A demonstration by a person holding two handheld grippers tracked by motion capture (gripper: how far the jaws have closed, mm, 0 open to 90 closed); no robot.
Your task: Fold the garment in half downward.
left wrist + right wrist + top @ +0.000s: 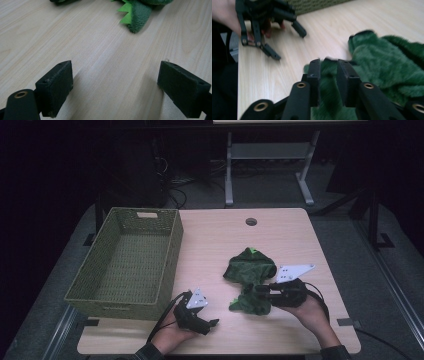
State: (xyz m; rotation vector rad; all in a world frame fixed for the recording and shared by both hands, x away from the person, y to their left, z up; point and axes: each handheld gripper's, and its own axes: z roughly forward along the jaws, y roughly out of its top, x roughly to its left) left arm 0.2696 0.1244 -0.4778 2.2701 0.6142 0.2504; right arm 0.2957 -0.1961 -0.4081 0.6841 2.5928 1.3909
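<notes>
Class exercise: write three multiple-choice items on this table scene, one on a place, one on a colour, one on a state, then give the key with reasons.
1. Where does the basket stand?
A. the table's left side
B. the right side
C. the floor

2. What colour is the plush garment?
A. red
B. green
C. white

3. How do the left gripper jaws stand?
A. clamped on cloth
B. shut on nothing
C. wide apart over bare wood

Key: A, it sits left of the garment; B, its fur is green; C, tabletop shows between the jaws.
</notes>
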